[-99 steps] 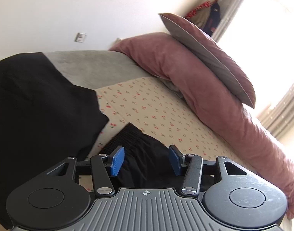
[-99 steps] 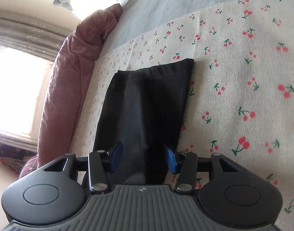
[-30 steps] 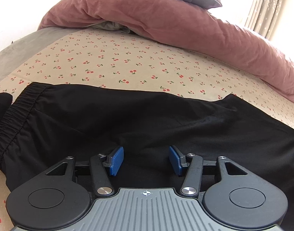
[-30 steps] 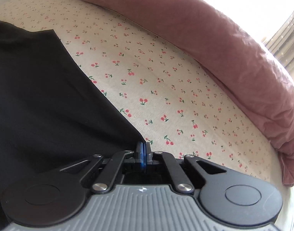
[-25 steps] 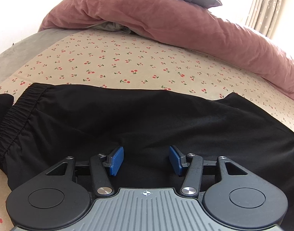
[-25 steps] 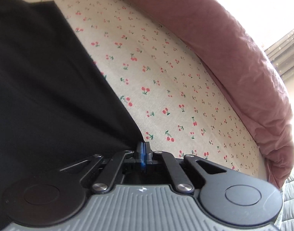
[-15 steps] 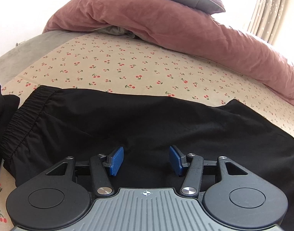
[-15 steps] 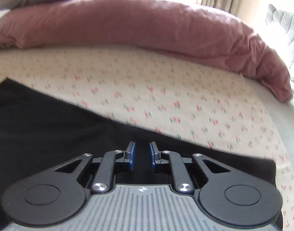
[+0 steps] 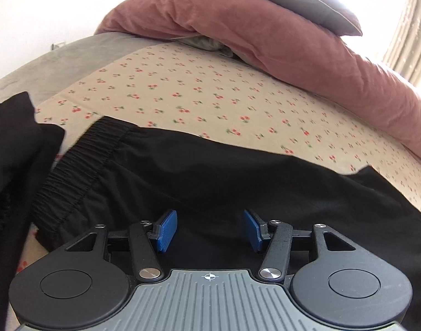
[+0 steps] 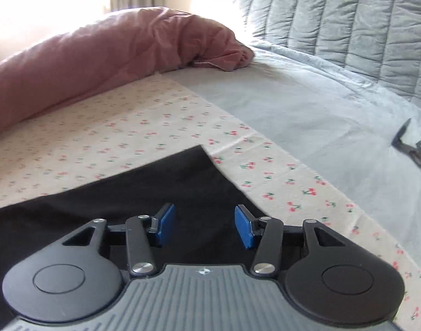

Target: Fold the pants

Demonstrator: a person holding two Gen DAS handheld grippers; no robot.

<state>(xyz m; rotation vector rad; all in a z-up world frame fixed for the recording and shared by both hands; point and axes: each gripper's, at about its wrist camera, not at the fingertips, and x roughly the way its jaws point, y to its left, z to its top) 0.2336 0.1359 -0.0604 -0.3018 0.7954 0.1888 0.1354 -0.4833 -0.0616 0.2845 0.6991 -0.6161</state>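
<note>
On the bed, over a cherry-print sheet (image 9: 210, 102), the black pants (image 9: 210, 176) lie spread flat and lengthwise across the foreground of both wrist views. In the left wrist view their gathered elastic waistband (image 9: 80, 162) sits at the left end, just beside a separate heap of black cloth (image 9: 12, 149) that fills the left edge, while the leg runs off to the right. The left tool (image 9: 209, 229) hangs low over the middle of the pants with its blue pads (image 9: 166, 230) set apart and nothing clamped between them; only the dark fabric lies beneath the gap. Behind the sheet a long dusty-pink duvet (image 9: 279, 47) is rolled along the far side of the bed, with a grey pillow (image 9: 293, 2) resting on top of it. In the right wrist view the squared hem corner of the pants (image 10: 202, 151) reaches toward the edge of the sheet, where a pale grey bedspread (image 10: 307, 104) begins and a quilted grey cover (image 10: 348, 13) rises behind. The right tool (image 10: 204, 226) is over the hem end, its jaws opening, pads clear of the cloth and holding nothing. A small dark object (image 10: 412, 149) lies on the bedspread at the far right, too blurred to identify.
</note>
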